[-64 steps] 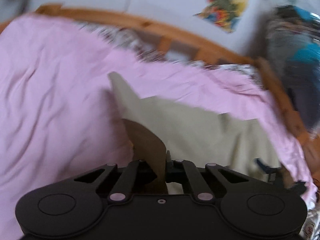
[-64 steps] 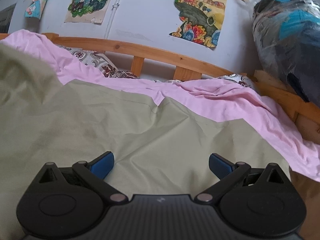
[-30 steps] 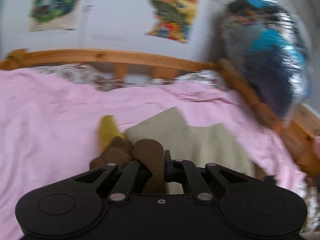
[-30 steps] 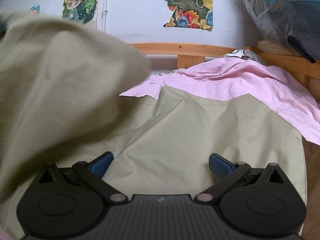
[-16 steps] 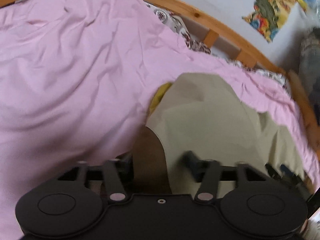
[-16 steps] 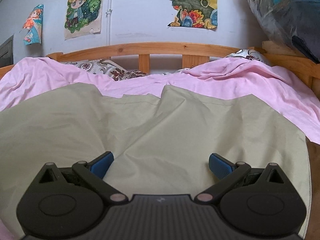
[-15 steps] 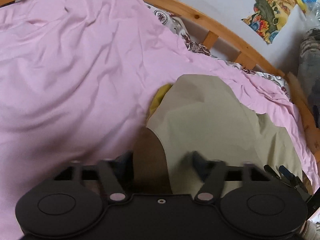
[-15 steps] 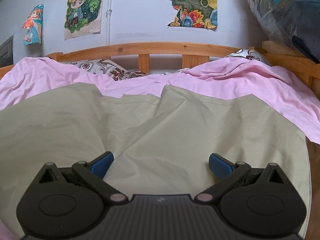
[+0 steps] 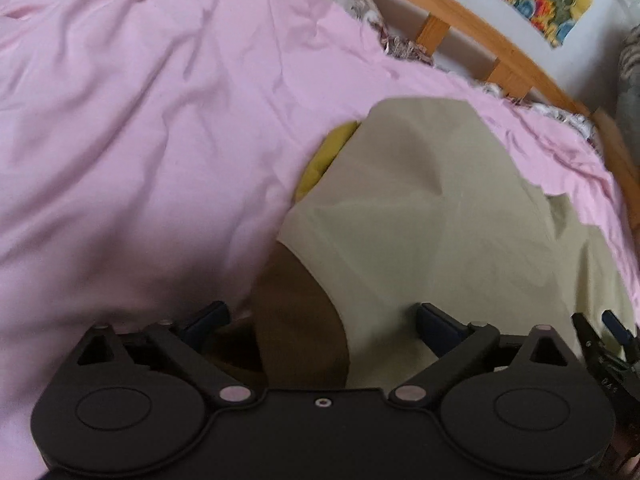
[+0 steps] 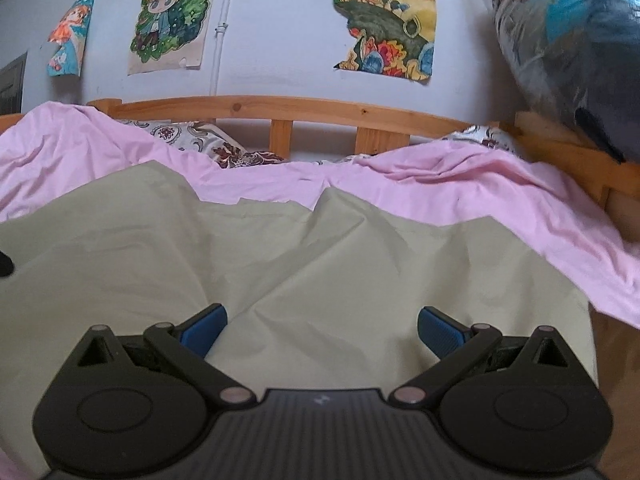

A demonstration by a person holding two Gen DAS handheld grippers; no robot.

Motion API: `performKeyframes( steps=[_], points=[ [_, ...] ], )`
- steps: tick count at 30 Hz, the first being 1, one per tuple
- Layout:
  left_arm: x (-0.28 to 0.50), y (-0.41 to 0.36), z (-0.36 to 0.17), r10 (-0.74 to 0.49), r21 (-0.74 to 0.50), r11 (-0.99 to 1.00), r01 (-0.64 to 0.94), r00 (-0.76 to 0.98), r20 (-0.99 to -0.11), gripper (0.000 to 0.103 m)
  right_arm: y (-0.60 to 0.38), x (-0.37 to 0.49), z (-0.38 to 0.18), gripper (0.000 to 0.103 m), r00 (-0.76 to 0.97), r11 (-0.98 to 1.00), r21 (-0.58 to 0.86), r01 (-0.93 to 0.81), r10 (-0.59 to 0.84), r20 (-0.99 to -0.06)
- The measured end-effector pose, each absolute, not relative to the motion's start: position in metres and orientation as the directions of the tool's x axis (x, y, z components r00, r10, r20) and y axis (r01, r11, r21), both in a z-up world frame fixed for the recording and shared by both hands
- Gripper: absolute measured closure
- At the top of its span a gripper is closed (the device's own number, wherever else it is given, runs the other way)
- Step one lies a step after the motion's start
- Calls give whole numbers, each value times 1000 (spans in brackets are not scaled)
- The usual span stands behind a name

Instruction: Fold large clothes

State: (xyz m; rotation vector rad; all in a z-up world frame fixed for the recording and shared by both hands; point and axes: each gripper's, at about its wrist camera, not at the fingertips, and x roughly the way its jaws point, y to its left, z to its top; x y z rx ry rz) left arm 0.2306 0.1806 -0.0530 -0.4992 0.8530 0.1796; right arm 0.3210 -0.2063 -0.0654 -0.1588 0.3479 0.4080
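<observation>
Lying folded over on pink bed sheet (image 9: 140, 128): khaki-green garment (image 9: 440, 220). Left tool (image 9: 320, 316) spread wide, gripping nothing; right tool (image 10: 322, 322) likewise, hovering over cloth. Likely between folds; next calling for pinching fresh edge, both sides.

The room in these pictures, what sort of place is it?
Likely a child's bedroom: a wooden bed frame, a pink sheet spread over the bed, and a cartoon poster stuck on the wall.
</observation>
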Motion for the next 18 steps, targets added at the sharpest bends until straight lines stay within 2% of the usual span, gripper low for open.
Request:
performKeyframes(
  steps=[4, 6, 7, 8, 10, 13, 16, 18],
  points=[
    [230, 182, -51, -37, -360, 850, -385, 637, -770, 15, -210, 323, -66, 0, 851, 903, -63, -424, 374, -368],
    [229, 181, -48, -30, -352, 844, -404, 621, -783, 34, -210, 324, -66, 0, 848, 902, -57, -428, 379, -371],
    [229, 180, -45, -41, -360, 842, -401, 618, -785, 59, -210, 324, -66, 0, 847, 901, -56, -429, 380, -372],
    [230, 179, -43, -54, -371, 839, -398, 618, -785, 77, -210, 324, -66, 0, 847, 901, -57, -430, 381, -371],
    [230, 170, -31, -33, -345, 856, -386, 623, -781, 89, -210, 324, -67, 0, 848, 901, -62, -430, 380, -370],
    [227, 144, -4, 48, -229, 915, -332, 652, -757, 95, -209, 324, -67, 0, 850, 903, -65, -425, 373, -373],
    [226, 123, 29, 56, -200, 938, -283, 693, -719, 96, -206, 324, -65, 0, 856, 906, -89, -413, 352, -379],
    [228, 108, 51, 44, -183, 954, -239, 713, -700, 96, -199, 317, -58, 0, 879, 905, -157, -396, 324, -350]
  ],
)
